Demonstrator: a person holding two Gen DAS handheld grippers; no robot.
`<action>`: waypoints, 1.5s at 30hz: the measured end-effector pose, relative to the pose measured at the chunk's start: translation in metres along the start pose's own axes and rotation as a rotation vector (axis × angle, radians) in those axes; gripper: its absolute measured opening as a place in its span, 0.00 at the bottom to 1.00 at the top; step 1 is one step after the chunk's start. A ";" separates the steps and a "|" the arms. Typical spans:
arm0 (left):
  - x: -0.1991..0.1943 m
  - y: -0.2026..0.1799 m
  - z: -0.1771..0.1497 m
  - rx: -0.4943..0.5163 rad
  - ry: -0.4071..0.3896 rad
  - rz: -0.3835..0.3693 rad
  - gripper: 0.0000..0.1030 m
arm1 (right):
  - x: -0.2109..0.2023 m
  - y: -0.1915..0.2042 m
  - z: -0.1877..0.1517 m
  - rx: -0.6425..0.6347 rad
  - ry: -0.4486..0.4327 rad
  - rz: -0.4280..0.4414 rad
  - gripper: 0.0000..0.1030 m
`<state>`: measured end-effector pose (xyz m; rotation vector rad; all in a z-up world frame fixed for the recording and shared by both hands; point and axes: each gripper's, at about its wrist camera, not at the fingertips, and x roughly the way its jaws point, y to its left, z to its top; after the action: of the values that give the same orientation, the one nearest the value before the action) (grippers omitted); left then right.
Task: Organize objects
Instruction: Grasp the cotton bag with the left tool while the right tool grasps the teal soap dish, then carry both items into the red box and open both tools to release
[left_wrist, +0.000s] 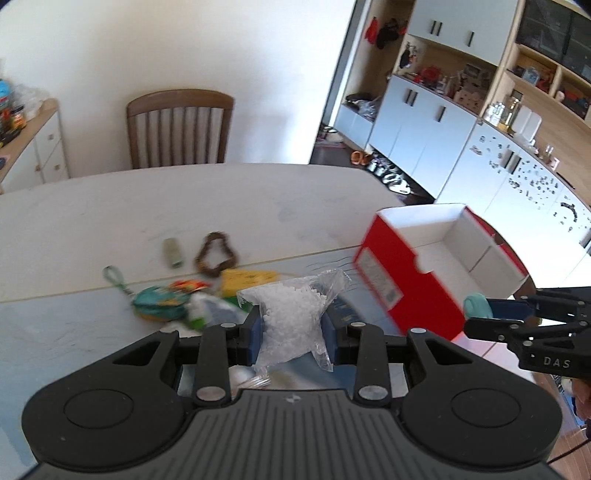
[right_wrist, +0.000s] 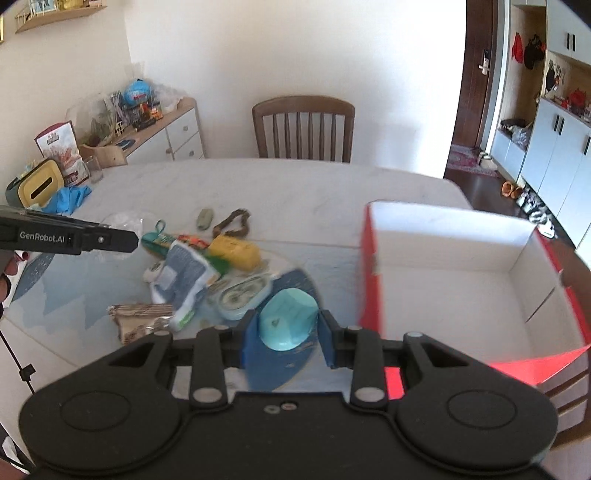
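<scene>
The left gripper (left_wrist: 293, 325) clamps a clear bag (left_wrist: 291, 317) of white granules, held above the tabletop (left_wrist: 147, 206) left of the red box (left_wrist: 410, 291). The right gripper (right_wrist: 288, 336) clamps a teal block (right_wrist: 288, 319) just left of the box, with the clutter pile (right_wrist: 192, 266) farther left
</scene>
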<state>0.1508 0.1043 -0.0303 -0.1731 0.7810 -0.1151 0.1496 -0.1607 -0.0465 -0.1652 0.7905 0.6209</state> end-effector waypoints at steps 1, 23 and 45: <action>0.003 -0.010 0.003 0.001 -0.002 -0.005 0.32 | -0.002 -0.008 0.001 -0.006 -0.002 0.000 0.32; 0.116 -0.191 0.046 0.063 0.086 -0.020 0.32 | 0.019 -0.185 -0.003 0.009 0.027 -0.047 0.32; 0.285 -0.255 0.063 0.105 0.337 0.139 0.32 | 0.093 -0.238 -0.014 -0.030 0.220 -0.009 0.32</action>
<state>0.3868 -0.1857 -0.1328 0.0020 1.1177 -0.0538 0.3288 -0.3165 -0.1433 -0.2675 0.9919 0.6133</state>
